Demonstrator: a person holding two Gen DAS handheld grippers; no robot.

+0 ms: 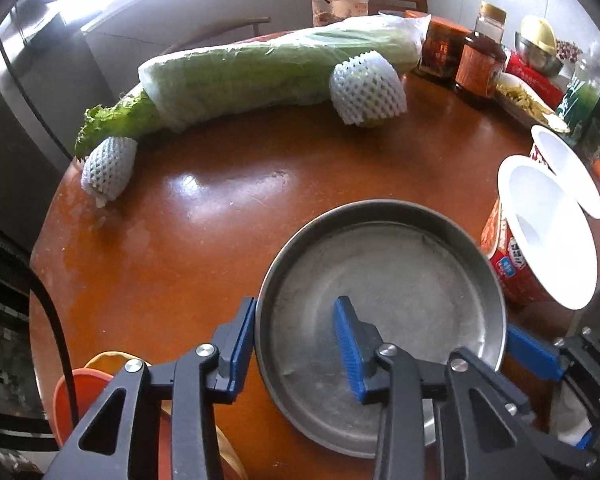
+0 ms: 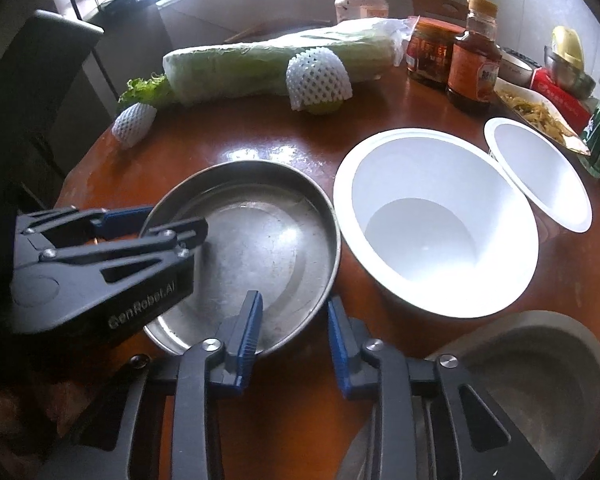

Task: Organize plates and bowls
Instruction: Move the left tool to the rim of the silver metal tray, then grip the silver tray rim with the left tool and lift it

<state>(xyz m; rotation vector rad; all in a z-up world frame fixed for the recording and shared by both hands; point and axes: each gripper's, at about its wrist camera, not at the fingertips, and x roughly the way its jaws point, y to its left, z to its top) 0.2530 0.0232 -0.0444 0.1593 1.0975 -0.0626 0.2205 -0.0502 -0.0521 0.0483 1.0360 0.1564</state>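
I had both tools set on the round, shallow steel plate (image 1: 380, 312), which lay on the glossy brown wooden counter (image 1: 188, 216) close in front of me. My left tool (image 1: 296, 348) straddled the plate's left rim, one blue pad outside the wall and the other inside on the plate's floor, jaws drawn in close on the rim. My right tool (image 2: 294, 340) did the same at the plate's near right rim, one pad inside and one outside, closed down to a narrow gap. From these views I judged both to be gripping the rim, though I could not see the pads pressing flat against the metal.

Just beside the plate on its right stood a large white paper bowl with a red printed outside (image 2: 436, 220), and beyond that a smaller white bowl (image 2: 540, 172). A grey bowl (image 2: 540, 368) sat nearest my right tool. Farther back lay a long wrapped green lettuce (image 1: 260, 72), then sauce jars (image 2: 452, 60).

I took the step in hand to be picking up the plate. The next move called for an even lift from both sides, keeping it level, then carrying it clear of the white bowl's rim.
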